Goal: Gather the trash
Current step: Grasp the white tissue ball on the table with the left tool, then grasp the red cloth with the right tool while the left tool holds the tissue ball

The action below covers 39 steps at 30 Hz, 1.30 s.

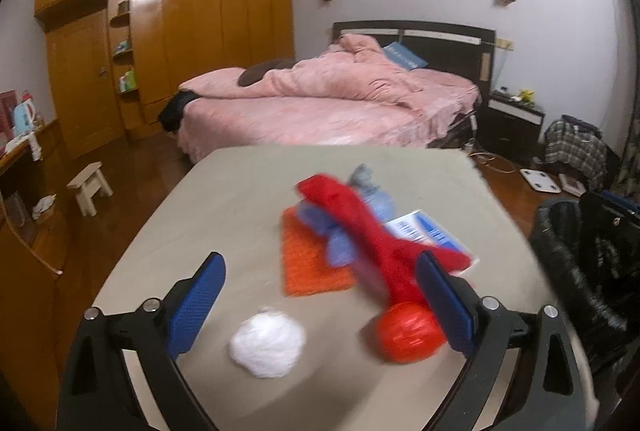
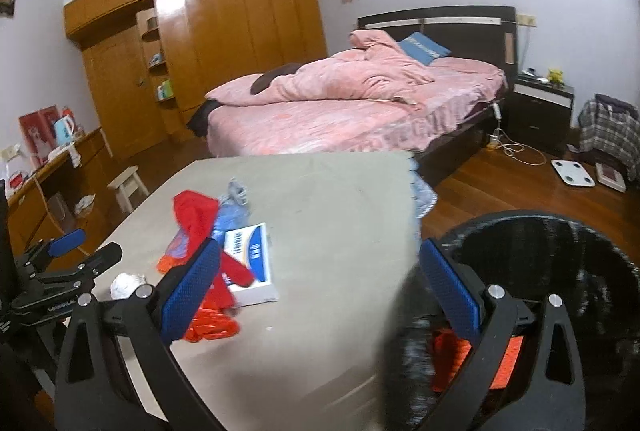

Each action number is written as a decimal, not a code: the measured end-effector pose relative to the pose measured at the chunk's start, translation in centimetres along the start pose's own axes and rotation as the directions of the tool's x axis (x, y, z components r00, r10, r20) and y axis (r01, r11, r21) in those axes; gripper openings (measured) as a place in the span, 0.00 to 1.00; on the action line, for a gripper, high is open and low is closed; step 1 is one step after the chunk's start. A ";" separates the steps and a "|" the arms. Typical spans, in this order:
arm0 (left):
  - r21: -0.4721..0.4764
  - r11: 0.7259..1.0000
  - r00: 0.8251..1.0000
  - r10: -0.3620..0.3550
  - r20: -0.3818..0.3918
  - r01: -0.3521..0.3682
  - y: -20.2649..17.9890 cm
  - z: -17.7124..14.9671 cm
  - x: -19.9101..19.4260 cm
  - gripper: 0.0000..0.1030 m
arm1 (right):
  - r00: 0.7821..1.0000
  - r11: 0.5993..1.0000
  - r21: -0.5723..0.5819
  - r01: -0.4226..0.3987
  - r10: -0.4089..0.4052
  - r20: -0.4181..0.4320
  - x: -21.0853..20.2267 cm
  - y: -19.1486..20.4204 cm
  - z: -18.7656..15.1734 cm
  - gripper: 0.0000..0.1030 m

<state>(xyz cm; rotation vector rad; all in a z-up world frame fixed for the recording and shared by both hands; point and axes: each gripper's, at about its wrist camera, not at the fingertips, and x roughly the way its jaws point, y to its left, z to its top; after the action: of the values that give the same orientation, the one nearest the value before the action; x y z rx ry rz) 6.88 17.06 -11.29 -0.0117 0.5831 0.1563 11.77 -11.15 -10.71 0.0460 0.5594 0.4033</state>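
Beige tabletop [image 1: 224, 199] fills the near ground of a bedroom, with one pink bed [image 1: 320, 103] behind it at twelve o'clock and one wooden wardrobe [image 1: 180, 23] at ten. On the table I count one white paper wad [image 1: 267, 344], one red ball [image 1: 406, 331], one long red cloth [image 1: 360, 223], one bluish crumpled bag [image 1: 372, 191], one orange mat [image 1: 308, 263] and one white-and-blue booklet [image 1: 428, 231]. My left gripper [image 1: 320, 305] stands wide open with nothing between its pads; the wad sits low between them, fluffy and rounded, the ball just at four o'clock of it. My right gripper [image 2: 320, 295] is also spread wide and empty. One black-lined bin [image 2: 560, 251] stands off the table's edge at four o'clock, with orange trash [image 2: 508, 355] inside.
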 end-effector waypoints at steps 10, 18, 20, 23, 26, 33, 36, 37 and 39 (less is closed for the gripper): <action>-0.064 0.997 0.995 0.030 -0.095 -0.036 3.5 -2.8 2.8 0.87 | 0.998 0.999 -0.045 -0.030 0.028 -0.049 2.6 3.1 -1.3 0.94; -0.082 0.997 0.988 -0.004 -0.156 -0.009 3.8 -4.0 4.2 0.78 | 0.997 0.998 -0.059 -0.025 0.020 -0.077 3.7 3.5 -1.6 0.94; -0.088 0.996 0.985 -0.017 -0.174 0.001 3.9 -3.9 4.6 0.66 | 0.996 0.998 -0.065 -0.027 0.021 -0.083 3.9 3.6 -1.8 0.94; -0.091 0.996 0.978 -0.036 -0.208 0.017 3.9 -4.2 5.3 0.47 | 0.995 0.997 -0.069 -0.027 0.020 -0.094 4.2 3.7 -1.9 0.94; -0.100 0.995 0.973 -0.033 -0.228 0.010 4.1 -4.5 5.8 0.36 | 0.995 0.997 -0.072 -0.026 0.018 -0.102 4.4 3.8 -2.0 0.94; -0.087 0.996 0.975 -0.026 -0.222 0.007 4.0 -4.4 5.4 0.27 | 0.993 0.997 -0.073 -0.025 0.016 -0.119 5.2 3.8 -2.1 0.94; -0.096 0.995 0.979 -0.032 -0.203 0.013 4.0 -3.9 4.9 0.26 | 0.993 0.997 -0.074 -0.028 0.019 -0.120 5.4 3.9 -2.0 0.94; -0.099 0.995 0.981 -0.033 -0.193 0.014 4.1 -3.6 4.8 0.26 | 0.992 0.997 -0.075 -0.031 0.021 -0.121 5.6 4.0 -1.9 0.94; -0.104 0.994 0.984 -0.034 -0.175 0.016 4.3 -2.9 4.5 0.26 | 0.992 0.996 -0.076 -0.035 0.026 -0.120 5.9 4.2 -1.8 0.94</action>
<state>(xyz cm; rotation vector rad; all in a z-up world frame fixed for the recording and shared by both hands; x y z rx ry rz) 8.32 21.79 -16.07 -0.1330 0.7519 0.1615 13.87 -5.17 -14.54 -0.0452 0.6602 0.4594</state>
